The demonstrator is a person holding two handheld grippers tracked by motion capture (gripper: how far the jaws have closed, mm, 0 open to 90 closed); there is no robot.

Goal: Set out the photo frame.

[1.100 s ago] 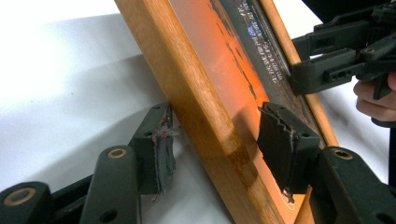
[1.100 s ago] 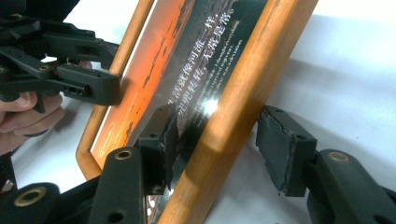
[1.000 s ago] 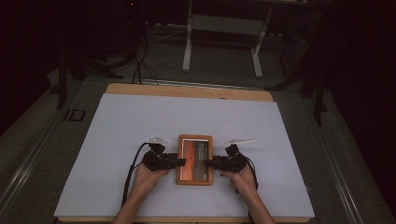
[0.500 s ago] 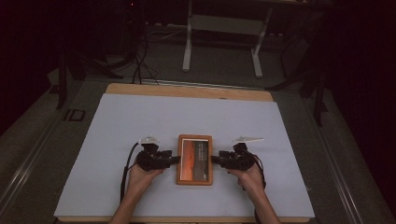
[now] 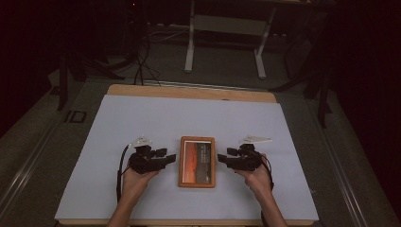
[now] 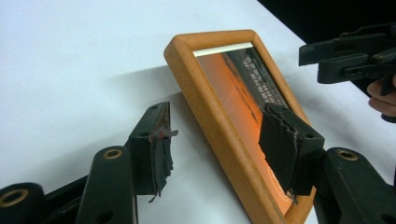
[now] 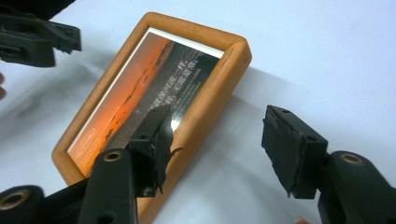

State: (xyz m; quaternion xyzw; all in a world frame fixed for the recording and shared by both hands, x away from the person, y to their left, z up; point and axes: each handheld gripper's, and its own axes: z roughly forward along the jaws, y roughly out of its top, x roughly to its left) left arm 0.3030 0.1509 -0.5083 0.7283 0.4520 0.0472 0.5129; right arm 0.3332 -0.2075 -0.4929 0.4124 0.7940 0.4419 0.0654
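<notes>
A wooden picture frame [image 5: 197,161] with an orange sunset print lies flat on the white sheet. My left gripper [image 5: 170,157] hovers just left of it, fingertips pointing at its left edge and not touching. My right gripper [image 5: 222,157] mirrors this on the right side. In the left gripper view my left gripper [image 6: 219,137] has its jaws spread over the frame's [image 6: 210,107] near rail, pads clear of the wood. In the right gripper view my right gripper [image 7: 219,140] is equally apart over the frame's [image 7: 154,79] corner. Both pairs of jaws have just been opening, with nothing pressed between them.
The white sheet [image 5: 189,118] covers a wooden tabletop [image 5: 189,92] whose far edge shows. Beyond the table, on the dark floor, stand a metal stand's legs [image 5: 222,42] and some cables [image 5: 139,56]. Bare sheet surrounds the frame on all sides.
Both grippers have drawn outward and up, away from the frame's side edges, and their jaws stand wider. The frame stays flat where it was.
</notes>
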